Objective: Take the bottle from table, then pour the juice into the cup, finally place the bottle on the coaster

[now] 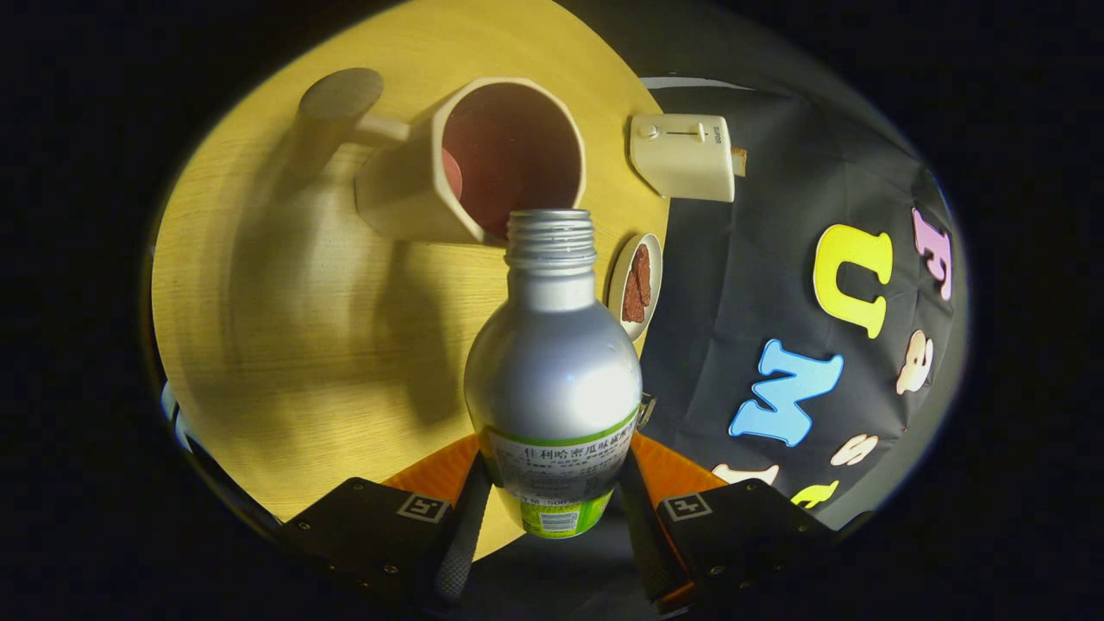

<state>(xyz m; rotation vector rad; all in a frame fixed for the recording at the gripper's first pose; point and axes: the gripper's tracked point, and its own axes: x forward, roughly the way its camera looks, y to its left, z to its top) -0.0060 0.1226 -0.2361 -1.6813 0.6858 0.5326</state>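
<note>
My fingers (552, 509) clamp the silver, green-labelled bottle (552, 379) by its lower body; its uncapped threaded mouth tips toward the cream, 8-sided cup (470, 164), whose dark-red inside faces me. The coaster (636, 285) lies beside the bottleneck.

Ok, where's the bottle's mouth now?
In the gripper view, the bottle, clamped between the fingers, has its open neck at the near rim of the cup.
</note>
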